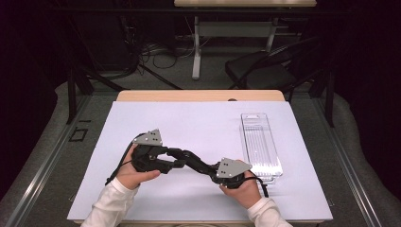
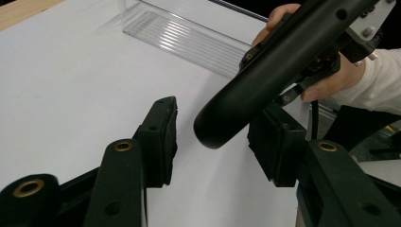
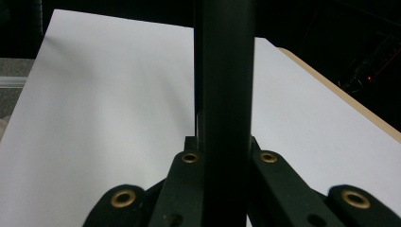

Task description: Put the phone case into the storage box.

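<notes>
Black rod [image 2: 265, 75] is pinched near one end by the right gripper [image 3: 222, 142], its free end reaching between the part-spread jaws of the left gripper [image 2: 213, 137], which do not yet press it. Both sit just left of the clear tray [image 1: 260, 144], near its close end. A handover looks begun; nothing lies in the tray.

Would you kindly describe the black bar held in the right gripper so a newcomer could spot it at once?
Start at the white table top, with a clear plastic tray on its right side. Near the front edge, the two hands hold the left gripper and right gripper tip to tip. The black bar is clamped in the right one: smooth, round-ended, with its free end between the left one's open jaws.
</notes>
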Demonstrator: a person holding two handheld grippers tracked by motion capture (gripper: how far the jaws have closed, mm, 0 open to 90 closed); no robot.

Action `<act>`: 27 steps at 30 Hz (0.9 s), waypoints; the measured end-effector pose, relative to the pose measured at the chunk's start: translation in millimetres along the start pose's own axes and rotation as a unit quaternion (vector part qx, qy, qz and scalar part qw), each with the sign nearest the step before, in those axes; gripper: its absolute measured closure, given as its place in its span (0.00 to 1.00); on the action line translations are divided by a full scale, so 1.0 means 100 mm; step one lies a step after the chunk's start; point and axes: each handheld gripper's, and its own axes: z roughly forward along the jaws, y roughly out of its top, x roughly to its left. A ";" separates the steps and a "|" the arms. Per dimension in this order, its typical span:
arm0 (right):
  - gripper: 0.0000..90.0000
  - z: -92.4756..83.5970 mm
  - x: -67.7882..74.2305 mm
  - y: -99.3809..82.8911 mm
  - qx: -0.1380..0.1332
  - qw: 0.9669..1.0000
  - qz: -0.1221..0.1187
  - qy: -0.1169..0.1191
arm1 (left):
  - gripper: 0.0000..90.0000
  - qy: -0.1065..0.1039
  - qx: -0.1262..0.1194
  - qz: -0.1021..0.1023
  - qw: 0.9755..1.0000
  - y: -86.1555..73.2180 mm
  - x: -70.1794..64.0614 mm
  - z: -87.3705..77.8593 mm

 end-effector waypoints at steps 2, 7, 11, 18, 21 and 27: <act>0.97 0.00 0.00 0.00 -0.001 1.000 0.001 0.001 | 0.61 0.002 0.000 0.002 1.000 0.00 -0.01 0.00; 0.97 0.01 0.00 0.00 0.001 1.000 0.003 0.004 | 0.65 -0.003 -0.003 0.005 1.000 0.00 -0.02 0.00; 0.97 0.01 0.00 -0.01 0.001 1.000 0.005 0.006 | 0.68 -0.004 -0.005 0.008 1.000 0.01 -0.01 -0.01; 0.97 0.02 0.00 -0.01 0.001 1.000 0.007 0.012 | 0.72 -0.007 -0.008 0.014 1.000 0.00 -0.02 -0.01; 0.97 0.02 0.00 -0.01 -0.001 1.000 0.009 0.015 | 0.74 -0.010 -0.010 0.015 1.000 0.00 -0.01 -0.02; 0.97 0.02 0.00 -0.01 -0.001 1.000 0.015 0.019 | 0.76 -0.015 -0.011 0.019 1.000 -0.01 0.00 -0.02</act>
